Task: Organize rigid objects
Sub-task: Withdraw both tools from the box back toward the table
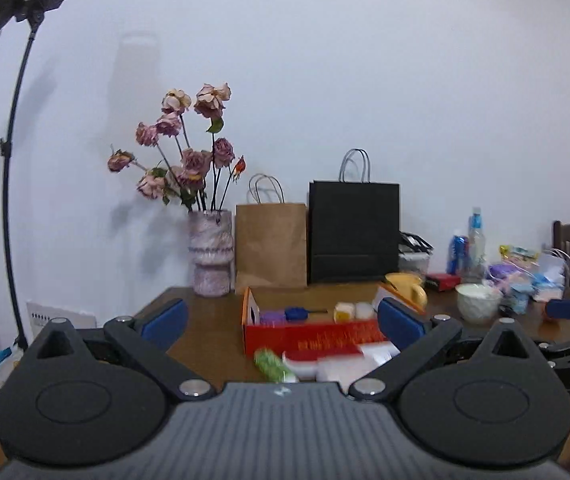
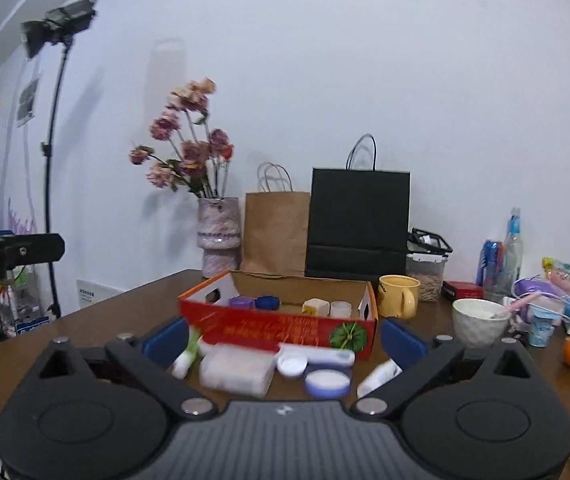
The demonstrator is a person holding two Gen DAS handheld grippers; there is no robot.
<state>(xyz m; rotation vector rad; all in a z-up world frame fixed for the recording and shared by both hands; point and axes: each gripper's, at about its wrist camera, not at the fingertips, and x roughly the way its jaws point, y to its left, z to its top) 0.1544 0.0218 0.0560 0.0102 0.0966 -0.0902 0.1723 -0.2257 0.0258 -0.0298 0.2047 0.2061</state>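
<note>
Both the left hand-held gripper [image 1: 281, 322] and the right hand-held gripper [image 2: 283, 340] are held wide apart, empty. The loose containers [image 2: 237, 372] are found at twelve o'clock, just before the red box [image 2: 277, 326] on the counter [image 2: 125, 308], nearer the right one.

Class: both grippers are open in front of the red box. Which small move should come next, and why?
Probably bring the right gripper down onto the clear plastic case, the nearest loose item. Both it and the left gripper are open and empty, small items still lie outside the red box, and it has bare floor left.
</note>
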